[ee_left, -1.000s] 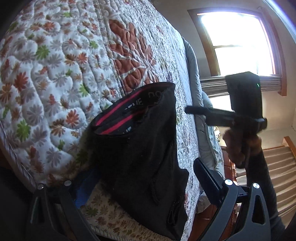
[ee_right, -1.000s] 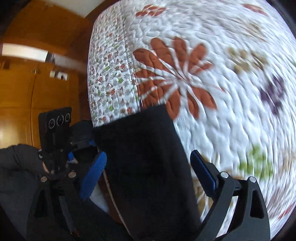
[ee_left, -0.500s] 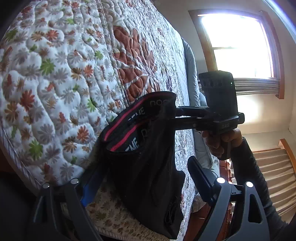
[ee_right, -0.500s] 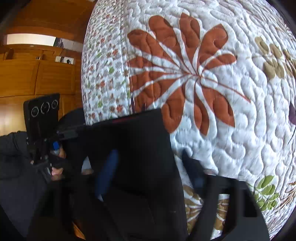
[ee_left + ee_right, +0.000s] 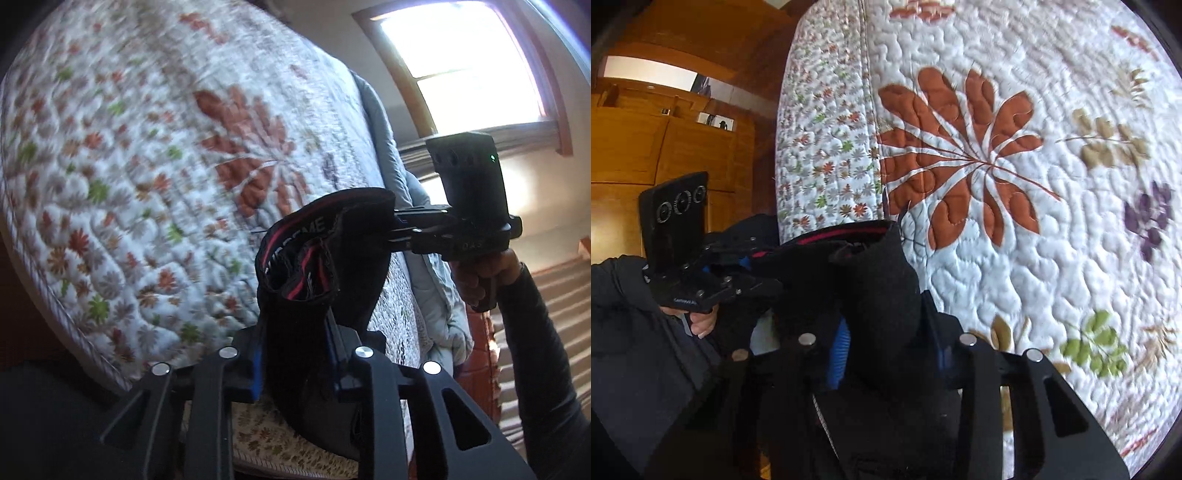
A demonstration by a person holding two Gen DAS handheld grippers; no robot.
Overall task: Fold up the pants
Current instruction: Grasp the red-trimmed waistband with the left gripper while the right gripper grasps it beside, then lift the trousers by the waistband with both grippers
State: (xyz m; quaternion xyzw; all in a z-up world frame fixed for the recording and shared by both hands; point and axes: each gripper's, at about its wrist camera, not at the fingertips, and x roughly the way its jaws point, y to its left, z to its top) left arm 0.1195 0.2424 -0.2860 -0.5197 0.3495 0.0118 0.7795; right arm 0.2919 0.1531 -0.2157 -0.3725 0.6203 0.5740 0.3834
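In the left wrist view, the left gripper [image 5: 295,354] sits at the bottom centre of the frame with its jaws closing on the black pants [image 5: 314,306]; the cloth is bunched between the blue-lined pads and fills the gap, so the pads press on it from both sides. The waistband [image 5: 295,254], black with red stripes and white lettering, gapes open just above the jaws. At the right of the same frame the right gripper [image 5: 402,225] reaches in from the side and pinches the far edge of the waistband, a hand [image 5: 480,277] in a dark sleeve gripping its handle below.

In the right wrist view, the right gripper [image 5: 890,354] holds the bottom centre, jaws likewise closing, with a thick fold of the black pants [image 5: 882,295] squeezed between them. The left gripper [image 5: 753,273] shows at centre left, clamped on the other side of the waistband, its handle held by a hand [image 5: 701,325].

The pants hang between the two grippers above the near edge of a bed, covered with a white quilt [image 5: 1015,258] printed with rust, purple and green leaves. A bright window [image 5: 461,62] fills the upper right of the left view; wooden cabinets [image 5: 646,147] stand at the upper left of the right view.
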